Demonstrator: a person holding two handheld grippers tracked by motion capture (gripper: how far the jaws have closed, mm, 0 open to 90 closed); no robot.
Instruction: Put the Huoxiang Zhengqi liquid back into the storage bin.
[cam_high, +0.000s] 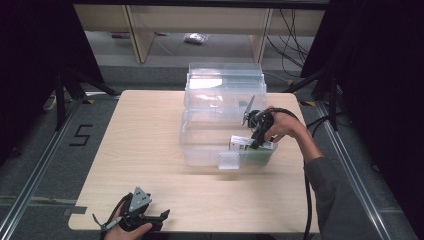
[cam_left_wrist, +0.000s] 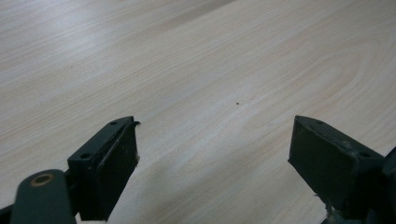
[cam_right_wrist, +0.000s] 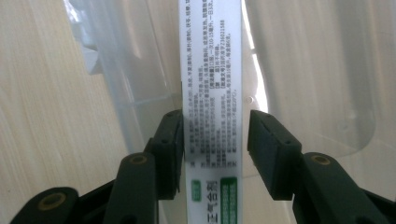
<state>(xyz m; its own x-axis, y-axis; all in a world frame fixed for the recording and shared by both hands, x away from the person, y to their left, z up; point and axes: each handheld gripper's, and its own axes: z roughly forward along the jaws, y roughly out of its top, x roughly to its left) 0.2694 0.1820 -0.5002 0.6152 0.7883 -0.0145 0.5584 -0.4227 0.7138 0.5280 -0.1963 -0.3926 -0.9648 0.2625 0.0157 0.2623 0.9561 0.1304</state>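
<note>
Mostly bare pale wood table (cam_high: 150, 150), grey floor (cam_high: 30, 140), wooden shelving (cam_high: 140, 30) behind

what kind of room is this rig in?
Probably a lab or data-collection bay, not a home: a bare wooden table with black curtains either side, a "5" marked on the floor, and loose cables behind.

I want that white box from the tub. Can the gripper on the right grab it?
Probably yes. The right gripper already reaches into the open clear tub, its jaws on either side of the white box, with nothing in between; a small gap shows on one side.
</note>
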